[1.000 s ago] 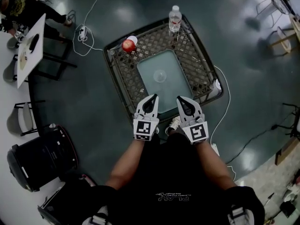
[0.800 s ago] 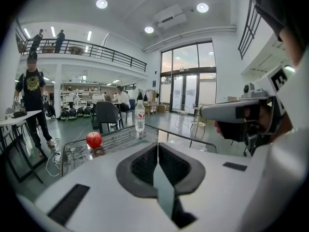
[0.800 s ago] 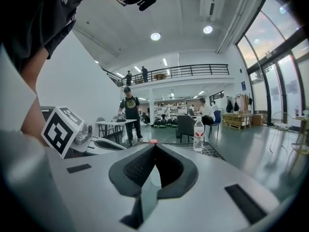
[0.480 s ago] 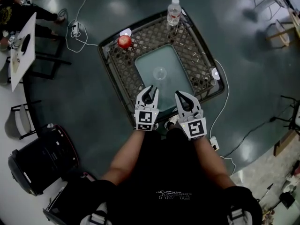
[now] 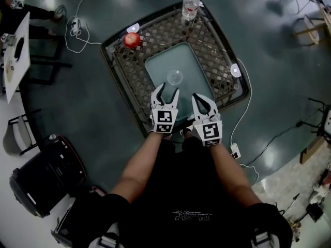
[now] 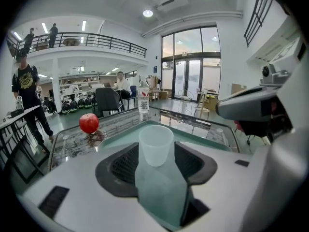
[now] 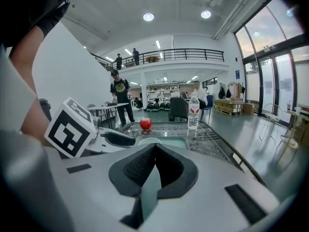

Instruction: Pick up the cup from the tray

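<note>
A translucent white cup (image 5: 175,77) stands upright on the pale teal tray (image 5: 155,68) in the middle of the lattice table. My left gripper (image 5: 167,91) is at the tray's near edge, just short of the cup. Its jaws are opening. In the left gripper view the cup (image 6: 155,144) shows straight ahead through the gap of the left gripper (image 6: 157,172), and neither pad touches it. My right gripper (image 5: 202,100) hovers beside the left one, shut and empty. In its own view the right gripper (image 7: 154,149) has its jaw tips together.
A red apple (image 5: 132,40) and a water bottle (image 5: 190,5) stand on the lattice table (image 5: 134,71) beyond the tray. White discs (image 5: 235,70) sit at the table's corners. Cables lie on the floor. A black case (image 5: 44,174) is at the left. A person (image 6: 26,91) stands in the background.
Both grippers have moved forward to the tray's near edge. The left jaws, shut a second ago, now stand apart.
</note>
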